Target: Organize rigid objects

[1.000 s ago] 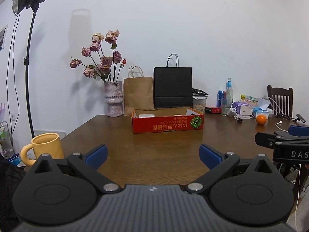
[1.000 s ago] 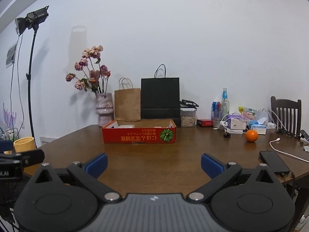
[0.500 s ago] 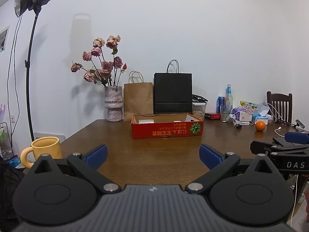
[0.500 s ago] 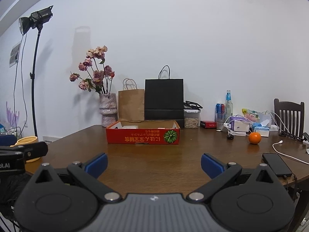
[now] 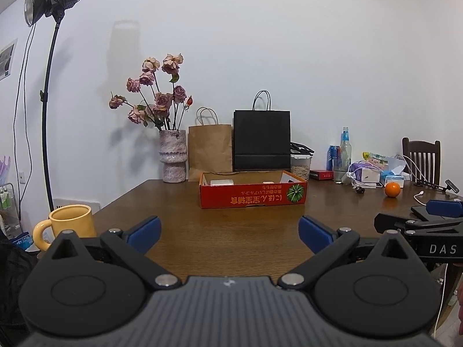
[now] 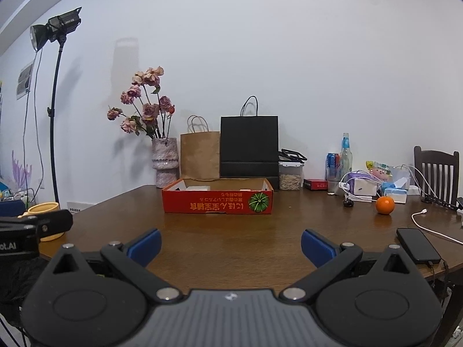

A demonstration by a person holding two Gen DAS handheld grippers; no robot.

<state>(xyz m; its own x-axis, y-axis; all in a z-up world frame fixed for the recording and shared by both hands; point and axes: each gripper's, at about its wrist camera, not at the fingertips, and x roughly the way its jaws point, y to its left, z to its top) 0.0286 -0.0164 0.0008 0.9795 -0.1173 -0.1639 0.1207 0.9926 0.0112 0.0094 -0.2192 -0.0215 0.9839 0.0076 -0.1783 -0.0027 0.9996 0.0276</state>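
A shallow red cardboard box (image 5: 252, 195) sits mid-table; it also shows in the right wrist view (image 6: 217, 199). A yellow mug (image 5: 69, 225) stands at the table's near left edge, partly hidden in the right wrist view (image 6: 46, 209). An orange (image 5: 392, 189) lies at the right, also in the right wrist view (image 6: 385, 205). My left gripper (image 5: 230, 231) is open and empty above the near table edge. My right gripper (image 6: 231, 244) is open and empty, level with it to its right.
A vase of dried roses (image 5: 172, 159), a brown paper bag (image 5: 209, 149) and a black bag (image 5: 262, 140) stand behind the box. Bottles, a can, tissue packs and cables clutter the right back (image 6: 364, 182). A black phone (image 6: 417, 245) lies near right. A chair (image 6: 437, 170) and a light stand (image 5: 46, 101) flank the wooden table (image 5: 231, 219).
Both grippers have tilted up and lowered slightly, so the table objects sit lower in both views. Nothing on the table has moved.
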